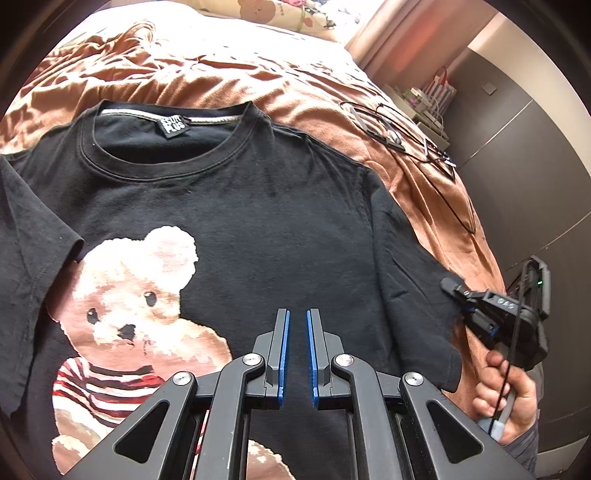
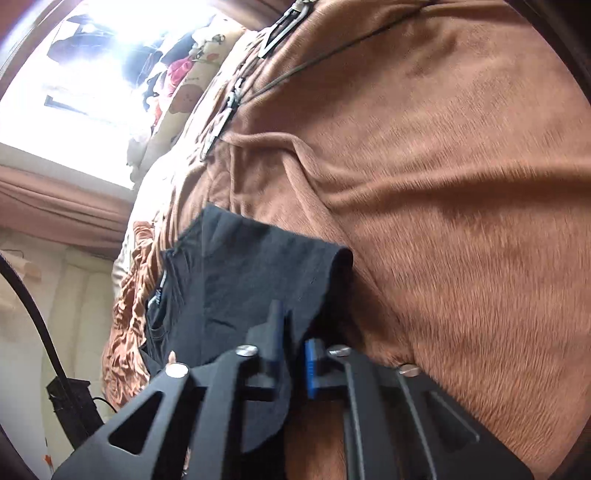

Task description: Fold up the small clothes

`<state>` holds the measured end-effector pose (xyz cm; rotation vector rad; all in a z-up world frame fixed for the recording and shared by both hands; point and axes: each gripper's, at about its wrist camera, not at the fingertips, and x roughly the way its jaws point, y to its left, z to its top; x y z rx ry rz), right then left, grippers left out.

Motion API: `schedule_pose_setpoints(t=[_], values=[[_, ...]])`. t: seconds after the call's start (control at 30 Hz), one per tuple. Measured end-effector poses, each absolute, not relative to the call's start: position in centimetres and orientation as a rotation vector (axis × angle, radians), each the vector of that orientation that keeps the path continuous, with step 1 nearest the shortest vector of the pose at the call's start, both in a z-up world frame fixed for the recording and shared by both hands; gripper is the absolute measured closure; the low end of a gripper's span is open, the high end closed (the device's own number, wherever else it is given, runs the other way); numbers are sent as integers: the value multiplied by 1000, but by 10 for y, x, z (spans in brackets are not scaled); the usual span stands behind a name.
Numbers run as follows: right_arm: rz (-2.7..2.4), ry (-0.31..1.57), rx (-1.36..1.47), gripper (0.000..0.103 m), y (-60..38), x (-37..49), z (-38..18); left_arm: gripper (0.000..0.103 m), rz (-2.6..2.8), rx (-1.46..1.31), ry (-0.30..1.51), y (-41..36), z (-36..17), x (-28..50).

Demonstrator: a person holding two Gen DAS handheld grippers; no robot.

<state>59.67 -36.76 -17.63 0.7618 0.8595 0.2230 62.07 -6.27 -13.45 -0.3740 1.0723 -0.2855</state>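
Observation:
A black T-shirt (image 1: 258,221) with a teddy bear print (image 1: 140,295) lies face up on a brown bedspread (image 1: 221,70), collar at the far side. My left gripper (image 1: 298,314) hangs over the shirt's lower middle, its blue pads nearly together with nothing between them. My right gripper (image 1: 452,286) is at the tip of the shirt's right sleeve (image 1: 413,302). In the right wrist view the right gripper (image 2: 295,332) is shut on the black sleeve cloth (image 2: 251,273), which drapes down between the fingers over the bedspread (image 2: 443,184).
Black cables with metal clips (image 1: 399,136) lie on the bed beyond the right sleeve. A person's hand (image 1: 509,391) holds the right gripper's handle past the bed's right edge. A printed pillow (image 1: 280,14) lies at the head. Dark cabinet doors (image 1: 517,147) stand on the right.

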Motion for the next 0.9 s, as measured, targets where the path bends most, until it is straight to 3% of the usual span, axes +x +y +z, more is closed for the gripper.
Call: schedule_pose_setpoints(t=[0.47, 0.9], values=[[401, 789, 495, 102, -262, 592, -95, 95, -263, -439, 1045, -21, -129, 610], [458, 812, 371, 102, -188, 633, -98, 95, -226, -486, 1035, 25, -136, 603]])
